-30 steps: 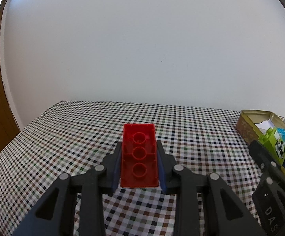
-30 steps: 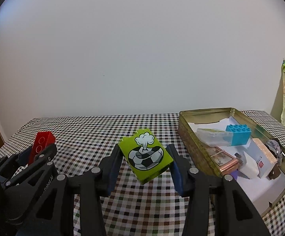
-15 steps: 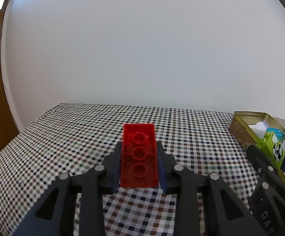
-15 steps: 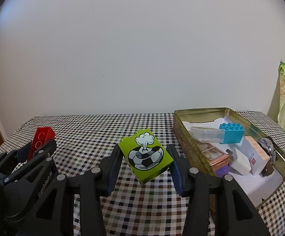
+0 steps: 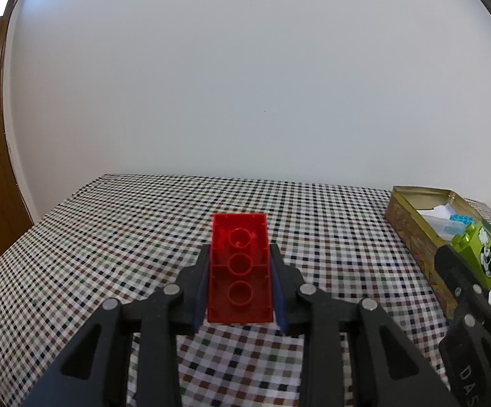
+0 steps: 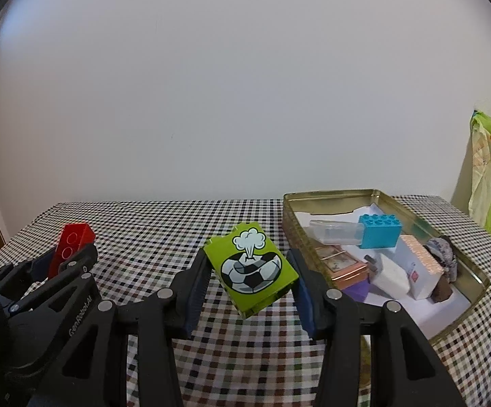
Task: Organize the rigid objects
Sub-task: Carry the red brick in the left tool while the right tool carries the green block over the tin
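While both tools hang above the checkered worktop, each one grips a brick. The left tool is clenched on the long sides of a red brick, hollow underside up, its long axis running straight ahead toward the worktop's far edge and the white wall. The right tool clamps a lime-green brick printed with a football, held tilted with one corner low and its printed face toward the camera. A gold tin sits at the worktop's right side, close to the right edge, already holding a blue brick and several small boxes. Left of the tin, the cloth lies bare to the far and left edges.
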Tool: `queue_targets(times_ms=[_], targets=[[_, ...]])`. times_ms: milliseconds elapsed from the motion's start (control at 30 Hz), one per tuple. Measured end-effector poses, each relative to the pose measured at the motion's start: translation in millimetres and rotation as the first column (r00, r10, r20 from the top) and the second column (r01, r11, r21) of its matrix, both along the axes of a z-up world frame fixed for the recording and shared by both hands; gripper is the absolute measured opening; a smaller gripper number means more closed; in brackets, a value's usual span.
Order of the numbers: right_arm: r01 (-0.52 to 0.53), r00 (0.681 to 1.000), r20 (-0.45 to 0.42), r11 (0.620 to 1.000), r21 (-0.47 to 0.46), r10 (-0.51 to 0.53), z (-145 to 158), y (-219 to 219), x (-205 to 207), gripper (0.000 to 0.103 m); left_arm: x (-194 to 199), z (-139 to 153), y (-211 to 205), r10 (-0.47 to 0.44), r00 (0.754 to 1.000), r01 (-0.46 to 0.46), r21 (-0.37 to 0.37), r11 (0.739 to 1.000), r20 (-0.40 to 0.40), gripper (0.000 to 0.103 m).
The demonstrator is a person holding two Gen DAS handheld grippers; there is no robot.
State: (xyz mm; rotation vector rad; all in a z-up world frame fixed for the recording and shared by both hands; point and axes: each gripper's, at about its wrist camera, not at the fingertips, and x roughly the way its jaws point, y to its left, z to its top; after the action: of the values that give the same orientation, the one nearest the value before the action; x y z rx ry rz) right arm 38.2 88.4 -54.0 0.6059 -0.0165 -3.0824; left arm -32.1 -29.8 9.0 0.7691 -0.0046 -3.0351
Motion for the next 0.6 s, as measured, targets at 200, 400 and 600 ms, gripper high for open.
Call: queue_targets(times_ms=[200,400,600], targets=[[0.0,1.0,-0.024,1.0,0.004,0.001,-1.2,15.2,8.0,0.049,12.8,0.4,13.4,-0.017,1.0,0.017,0.011,1.0,0.002,0.03],[0.007,0.999,-0.041,1.0,0.0,-0.007,-1.3,31.6,14.9,0.049,18.6,-1.2,30.3,-0.041,0.999,0.041,0.018,0.999,0.009,0.03],[0.024,0.998,-0.052,0.999,-0.028,-0.025,-1.4,52.9,18.2,0.049,24.7,-0.6,43.1,-0.049,0.999,0.049,0.013,0.999,-0.002,0.03]])
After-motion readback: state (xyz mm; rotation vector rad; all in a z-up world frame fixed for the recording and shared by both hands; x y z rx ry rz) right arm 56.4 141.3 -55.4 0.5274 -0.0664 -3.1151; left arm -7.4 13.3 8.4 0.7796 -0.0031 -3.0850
